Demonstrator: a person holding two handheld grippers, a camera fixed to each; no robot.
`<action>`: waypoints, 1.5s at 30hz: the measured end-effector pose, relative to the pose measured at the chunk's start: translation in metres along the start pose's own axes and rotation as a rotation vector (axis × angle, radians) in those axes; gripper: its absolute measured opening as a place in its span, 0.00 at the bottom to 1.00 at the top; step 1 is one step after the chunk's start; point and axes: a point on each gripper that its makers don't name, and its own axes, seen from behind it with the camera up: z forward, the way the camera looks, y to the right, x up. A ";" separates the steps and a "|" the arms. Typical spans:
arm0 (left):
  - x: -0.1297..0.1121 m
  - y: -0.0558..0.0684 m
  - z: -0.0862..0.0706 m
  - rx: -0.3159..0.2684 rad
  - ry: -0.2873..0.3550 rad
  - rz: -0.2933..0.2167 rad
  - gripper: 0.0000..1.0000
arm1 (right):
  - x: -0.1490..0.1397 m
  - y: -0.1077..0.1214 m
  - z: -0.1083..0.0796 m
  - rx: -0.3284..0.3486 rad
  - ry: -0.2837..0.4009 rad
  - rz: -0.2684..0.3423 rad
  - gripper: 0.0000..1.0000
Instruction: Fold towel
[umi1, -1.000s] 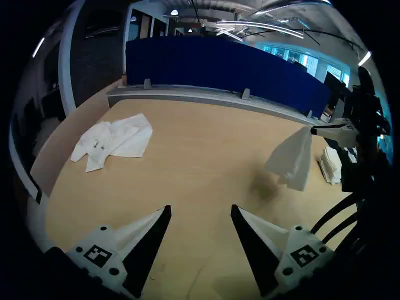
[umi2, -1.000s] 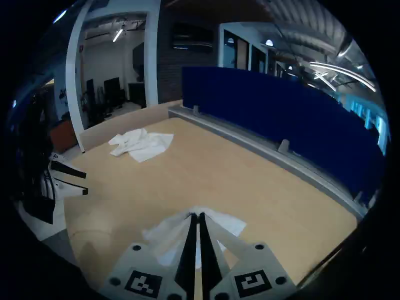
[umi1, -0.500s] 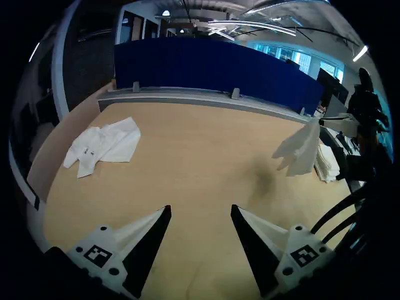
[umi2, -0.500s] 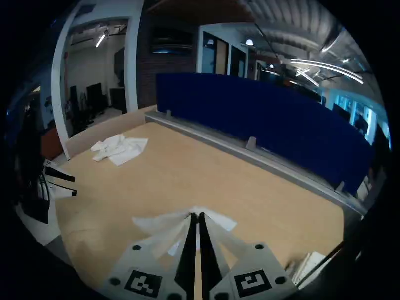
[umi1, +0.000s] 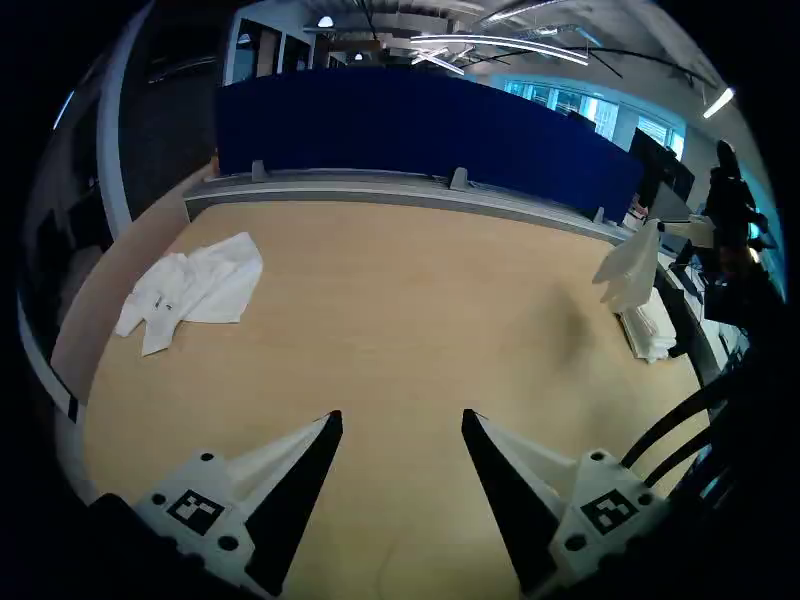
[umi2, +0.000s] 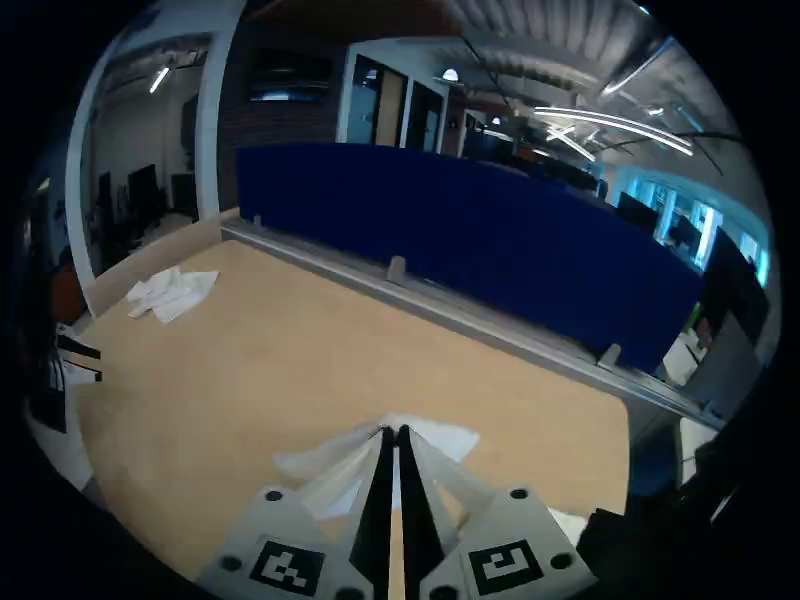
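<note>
Wooden table (umi1: 400, 300) spreads out ahead of the left gripper (umi1: 400, 414), whose fingers stand wide apart with nothing between them, over the near edge. Blue divider (umi1: 420, 120) runs along the table's far side. Crumpled towel (umi1: 190, 290) lies on the table far ahead-left of the left gripper. Held towel (umi2: 400, 445) is pinched in the right gripper (umi2: 394, 432), fingers closed tight on it, cloth spilling out both sides of the tips. In the left gripper view it dangles far ahead-right, above the table edge. Folded stack (umi1: 648, 325) sits on the table just under the dangling cloth; contact unclear.
</note>
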 end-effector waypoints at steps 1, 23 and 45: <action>0.000 0.002 0.001 0.000 -0.002 0.000 0.88 | -0.001 0.010 -0.001 -0.009 -0.003 0.003 0.04; 0.009 0.029 0.015 0.009 -0.023 0.024 0.89 | -0.002 0.150 0.005 -0.130 -0.027 0.063 0.04; 0.004 0.050 0.019 -0.018 -0.040 0.058 0.89 | -0.114 0.176 -0.037 -0.200 -0.146 0.159 0.04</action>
